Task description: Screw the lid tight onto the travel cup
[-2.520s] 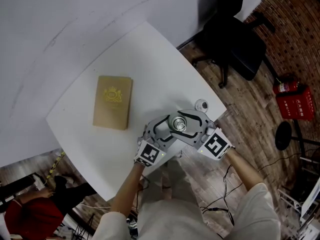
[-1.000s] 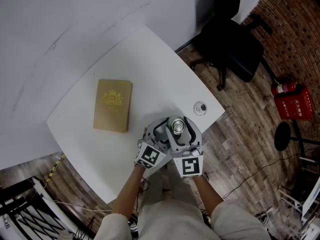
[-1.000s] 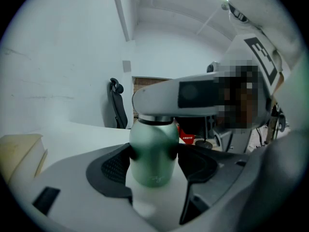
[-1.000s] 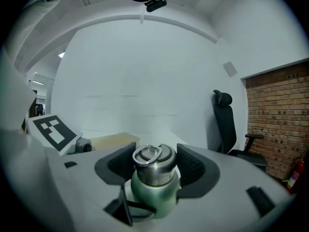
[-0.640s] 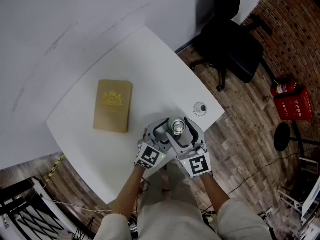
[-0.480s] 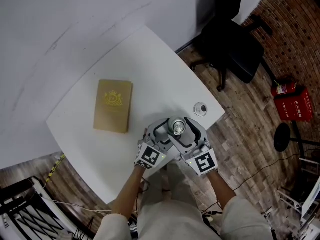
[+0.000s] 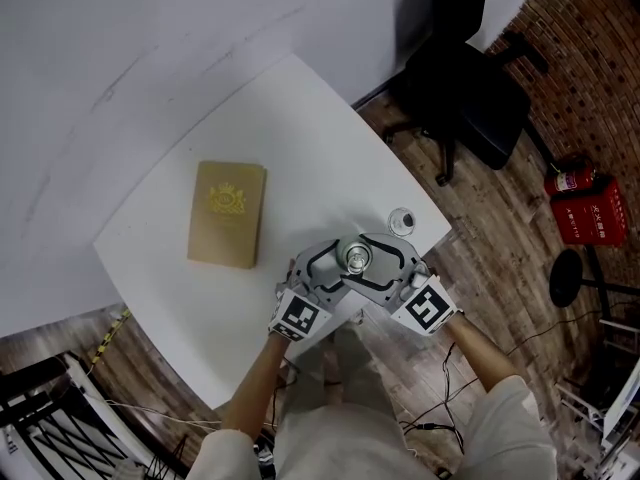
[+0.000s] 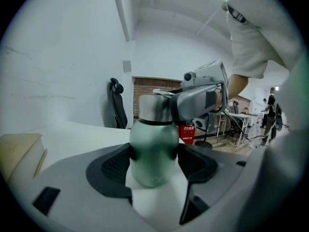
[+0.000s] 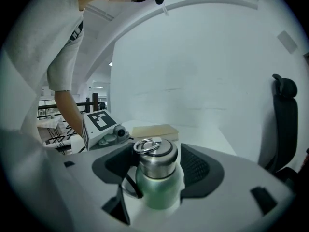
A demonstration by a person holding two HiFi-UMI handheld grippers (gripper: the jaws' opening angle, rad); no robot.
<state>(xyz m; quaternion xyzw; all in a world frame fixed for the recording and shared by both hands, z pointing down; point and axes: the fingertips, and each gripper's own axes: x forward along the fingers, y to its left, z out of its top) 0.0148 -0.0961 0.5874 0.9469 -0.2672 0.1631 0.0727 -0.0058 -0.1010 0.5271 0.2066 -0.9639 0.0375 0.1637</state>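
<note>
The travel cup (image 7: 355,258) stands near the white table's (image 7: 300,138) front edge. It has a green body (image 8: 153,151) and a steel lid (image 9: 155,159) with a key ring on top. My left gripper (image 7: 338,263) comes in from the lower left and is shut on the green body, with both pads pressed against it. My right gripper (image 7: 372,255) reaches in from the lower right at lid height. In the right gripper view its jaws (image 9: 157,166) stand open around the lid, with a thin gap at the pads.
A tan book (image 7: 227,213) lies on the table to the left. A small round object (image 7: 401,220) sits by the table's right edge. A black office chair (image 7: 470,78) and a red fire-extinguisher box (image 7: 590,203) stand on the wood floor to the right.
The right gripper has swung from below the cup round to its right side, and its jaws have come off the lid. The left gripper and the cup have stayed put.
</note>
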